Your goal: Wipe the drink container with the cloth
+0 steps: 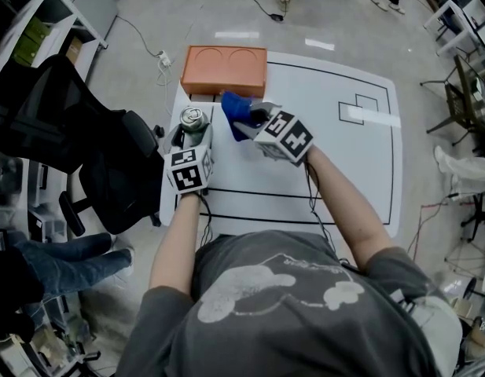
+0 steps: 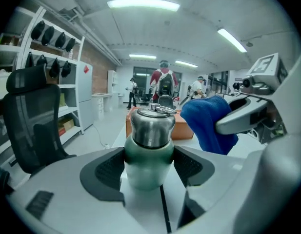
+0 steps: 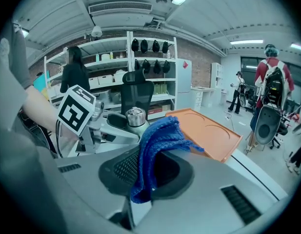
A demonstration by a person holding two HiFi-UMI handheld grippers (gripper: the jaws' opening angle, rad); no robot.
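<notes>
The drink container (image 1: 193,118) is a green bottle with a steel cap, standing upright on the white table (image 1: 336,171) near its left edge. My left gripper (image 1: 193,134) is shut on its green body, and in the left gripper view both pads touch the sides of the bottle (image 2: 150,140). My right gripper (image 1: 254,120) sits just right of the bottle and is shut on a blue cloth (image 1: 236,112). The cloth (image 3: 157,140) bunches up out of the jaws and hangs close to the bottle (image 3: 135,117), with a small gap between them.
An orange tray (image 1: 224,69) with two round recesses lies at the table's far edge behind the bottle. A black office chair (image 1: 85,140) stands left of the table. Black lines are marked on the table top. People stand far off in the room.
</notes>
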